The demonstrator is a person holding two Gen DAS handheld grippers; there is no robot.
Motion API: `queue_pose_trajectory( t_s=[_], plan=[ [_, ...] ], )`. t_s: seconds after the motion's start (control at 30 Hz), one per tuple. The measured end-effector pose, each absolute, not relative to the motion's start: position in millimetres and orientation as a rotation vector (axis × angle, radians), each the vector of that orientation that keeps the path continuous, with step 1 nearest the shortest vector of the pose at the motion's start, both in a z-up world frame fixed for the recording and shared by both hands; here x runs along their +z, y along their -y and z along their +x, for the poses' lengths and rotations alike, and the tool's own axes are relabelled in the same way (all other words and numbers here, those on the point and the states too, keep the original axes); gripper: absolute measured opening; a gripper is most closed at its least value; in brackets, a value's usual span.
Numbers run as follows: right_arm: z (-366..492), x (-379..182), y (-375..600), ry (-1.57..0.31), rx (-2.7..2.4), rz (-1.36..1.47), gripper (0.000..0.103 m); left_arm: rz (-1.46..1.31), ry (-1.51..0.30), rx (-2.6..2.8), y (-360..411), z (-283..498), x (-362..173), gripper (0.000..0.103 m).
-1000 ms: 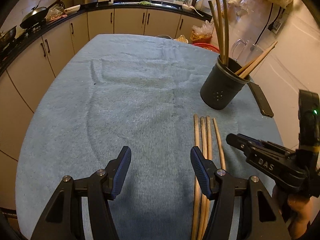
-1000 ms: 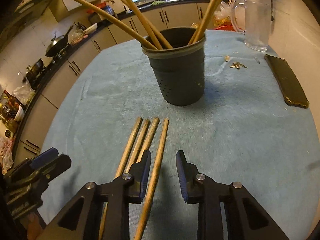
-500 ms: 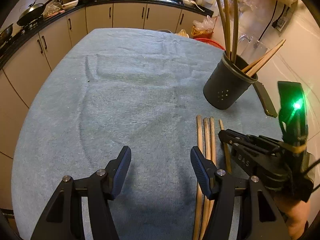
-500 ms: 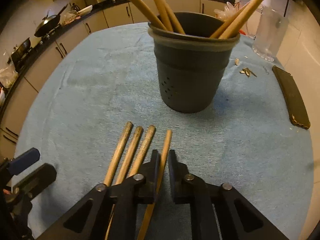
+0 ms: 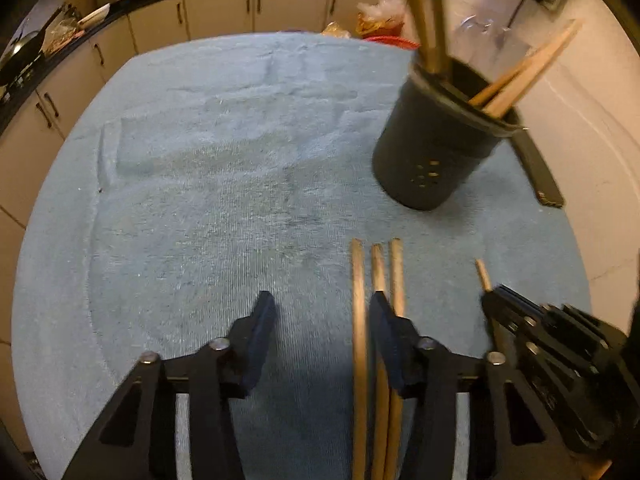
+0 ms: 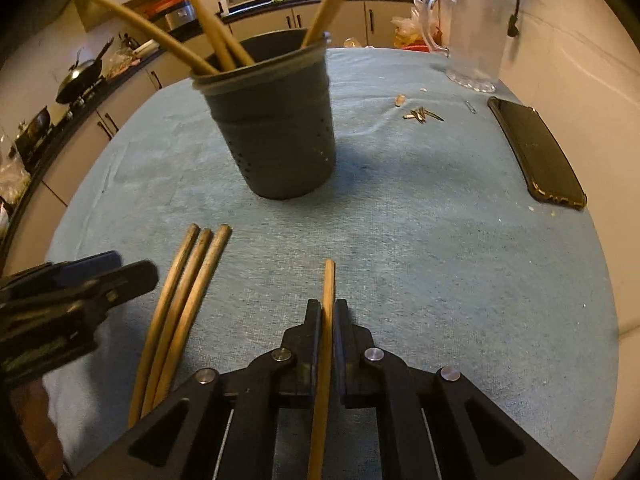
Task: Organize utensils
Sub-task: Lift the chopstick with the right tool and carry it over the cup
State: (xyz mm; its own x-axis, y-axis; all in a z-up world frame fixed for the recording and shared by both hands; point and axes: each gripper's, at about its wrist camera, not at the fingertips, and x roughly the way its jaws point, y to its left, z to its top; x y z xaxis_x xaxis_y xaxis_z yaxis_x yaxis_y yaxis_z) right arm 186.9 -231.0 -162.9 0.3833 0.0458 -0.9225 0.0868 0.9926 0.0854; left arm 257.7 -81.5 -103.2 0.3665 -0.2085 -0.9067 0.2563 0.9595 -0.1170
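Blue cloth [image 6: 420, 240]; right tool [image 6: 328, 312] clamps chopstick [image 6: 329, 280] near holder [image 6: 276, 120].

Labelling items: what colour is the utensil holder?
Dark grey utensil holder, clearest in the right wrist view.

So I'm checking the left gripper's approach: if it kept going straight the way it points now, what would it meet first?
Probably the blue towel. The left gripper points steeply down, jaws closing, with the leftmost chopstick between them near its right finger; depth is unclear.
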Motion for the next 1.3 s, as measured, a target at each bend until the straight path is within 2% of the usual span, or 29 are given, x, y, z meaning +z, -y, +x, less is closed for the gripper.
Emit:
queue_pose_trajectory(
  t_s=[0.03, 0.27, 0.53, 0.73, 0.8, 0.83, 0.87, 0.9, 1.03, 1.3],
  plan=[
    [186.1, -163.3, 232.0, -1.174, -0.023, 0.135, 0.008, 0.048, -1.169, -0.304, 81.7, 260.3, -105.2, 0.037],
    [181.2, -161.9, 237.1, -1.159, -0.012, 0.156, 0.008, 0.034, -1.189, -0.33, 87.7, 268.3, -105.9, 0.037],
    [185.9, -163.9, 239.6, -1.163, -0.006, 0.151, 0.008, 0.156, -1.212, -0.284, 107.0, 274.3, -113.4, 0.036],
    [197.1, -164.3, 227.9, -1.209, -0.006, 0.044, 0.01, 0.201, -1.229, -0.264, 122.1, 290.2, -116.6, 0.037],
    [201.0, -164.5, 222.4, -1.222, 0.0, -0.003, 0.01, 0.209, -1.207, -0.266, 123.4, 295.0, -117.4, 0.032],
    [202.6, -164.5, 220.4, -1.225, 0.004, -0.017, 0.009, 0.218, -1.184, -0.268, 124.3, 296.2, -117.8, 0.024],
    [204.0, -164.5, 220.2, -1.227, 0.01, -0.014, 0.009, 0.215, -1.171, -0.272, 124.2, 297.0, -117.8, 0.011],
    [204.5, -164.4, 221.2, -1.224, 0.012, -0.005, 0.009, 0.203, -1.165, -0.277, 124.2, 297.9, -117.7, 0.009],
    [202.9, -159.8, 234.2, -1.19, 0.044, 0.111, 0.007, 0.067, -1.165, -0.299, 97.4, 294.7, -109.9, 0.007],
    [168.3, -85.3, 246.0, -0.913, 0.04, 0.227, 0.007, -0.13, -0.899, -0.298, 40.1, 246.0, -22.2, 0.007]
  ],
)
